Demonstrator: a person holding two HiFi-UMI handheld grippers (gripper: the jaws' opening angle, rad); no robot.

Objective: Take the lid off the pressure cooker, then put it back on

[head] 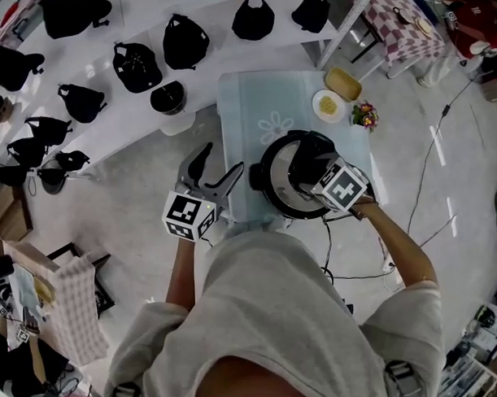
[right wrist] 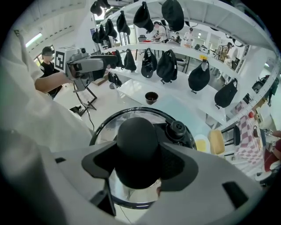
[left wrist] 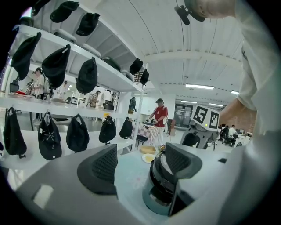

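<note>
A long white shelf hung with black caps runs behind a small counter covered in a pale blue cloth. The pressure cooker stands at the near edge of that counter, right in front of the person.

Its lid sits over the pot. From these angles it is hard to say whether it is fully seated or already raised a little off the rim. The right claw comes down from above, and its two pads are closed on the round black knob at the middle of the lid.

The left claw has its jaws apart with nothing between them. It is held just beside the cooker's left side without touching it, probably ready to steady the pot.

A small plate of yellow food lies at the far corner of the counter, well clear.

As a judgement, the task is at its start. The grip on the knob is made, but lifting the lid away and setting it back both remain to be done.
</note>
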